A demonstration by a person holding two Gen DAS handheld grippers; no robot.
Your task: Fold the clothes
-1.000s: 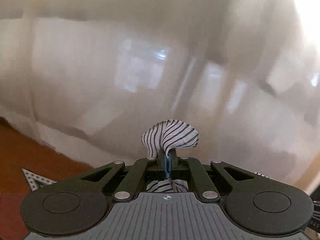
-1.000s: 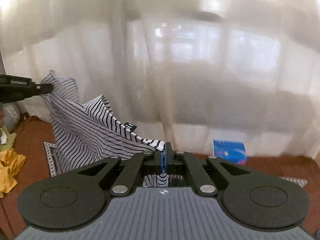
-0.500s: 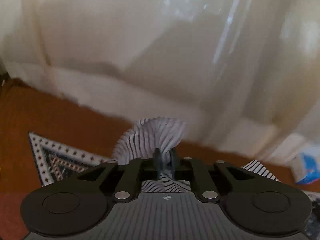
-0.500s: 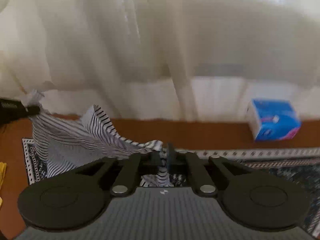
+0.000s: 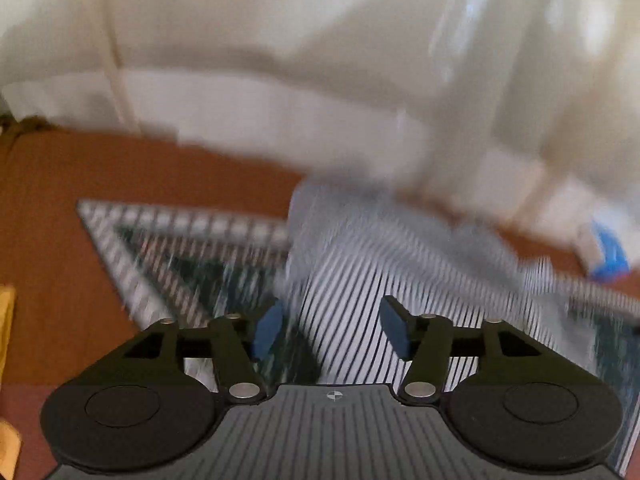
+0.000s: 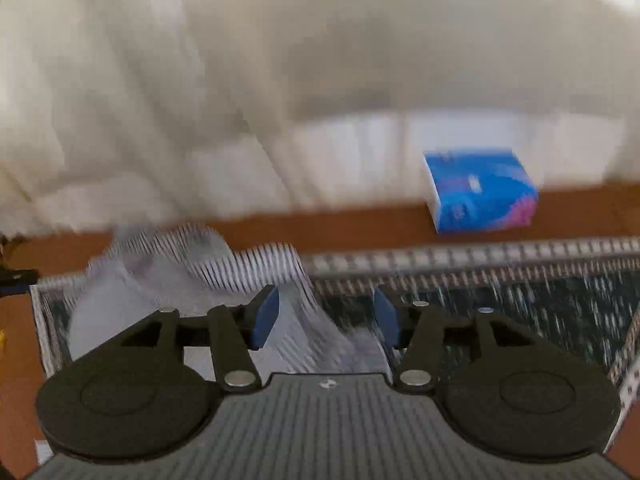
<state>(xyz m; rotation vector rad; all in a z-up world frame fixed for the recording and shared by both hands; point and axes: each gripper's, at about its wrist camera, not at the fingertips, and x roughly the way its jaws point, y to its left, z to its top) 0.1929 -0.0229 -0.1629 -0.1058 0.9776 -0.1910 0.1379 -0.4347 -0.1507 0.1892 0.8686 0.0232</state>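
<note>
both my grippers are wide apart and hold nothing: the left gripper (image 5: 330, 330) has its blue pads spread with the striped shirt (image 5: 384, 272) lying loose under and ahead of them, and the right gripper (image 6: 326, 320) is just as wide, with a blurred hump of the same shirt (image 6: 188, 280) ahead and to its left. the shirt sits on the patterned rug (image 5: 180, 248), which lies on the brown floor (image 5: 60, 208) near the white curtain (image 6: 200, 80). both views are smeared with motion, so i can't read the shirt's edges, collar or sleeves.

my worry from here: the shirt looks bunched rather than flat in the right view, so folding it as it lies would likely lock in creases and give a lopsided fold. if i close on a hump, i'd guess i could pinch several layers at once and drag the whole shirt instead of turning one edge. with this much blur i could also misjudge where the cloth ends and nip the rug fringe. the blue box (image 6: 482, 192) stands well apart by the curtain, so a snag there seems unlikely.

count: one striped shirt, one rug, one blue box, two grippers. a scrap of yellow cloth (image 5: 6, 320) shows at the left edge; i can't tell what it is.
</note>
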